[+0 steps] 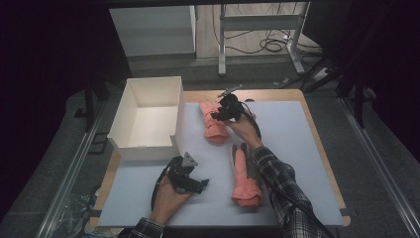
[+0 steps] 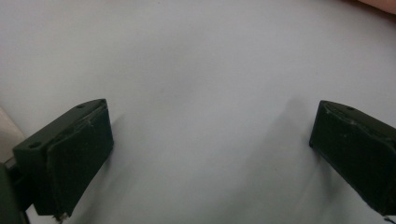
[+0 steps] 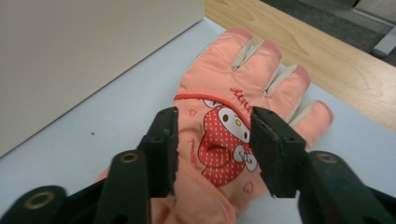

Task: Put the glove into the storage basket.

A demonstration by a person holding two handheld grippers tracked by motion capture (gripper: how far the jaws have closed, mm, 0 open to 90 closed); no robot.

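The right gripper [image 3: 212, 149] hovers over a padded salmon-pink glove [image 3: 243, 116] with a printed cartoon patch, lying flat near the far edge of the smooth pale worktop [image 1: 292, 144], just beside the white open box [image 1: 148, 116]. Its flat black jaws stand half apart, astride the patch, gripping nothing. The left gripper [image 2: 210, 154] stands wide open over bare worktop near the front edge. A second, matching glove [image 1: 245, 178] lies toward the front edge.

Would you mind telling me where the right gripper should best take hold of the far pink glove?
Probably across the glove at its palm, coming straight down from above: it lies flat on the mat, fingers pointing away. The right gripper already stands over it, jaws open either side of the printed figure.
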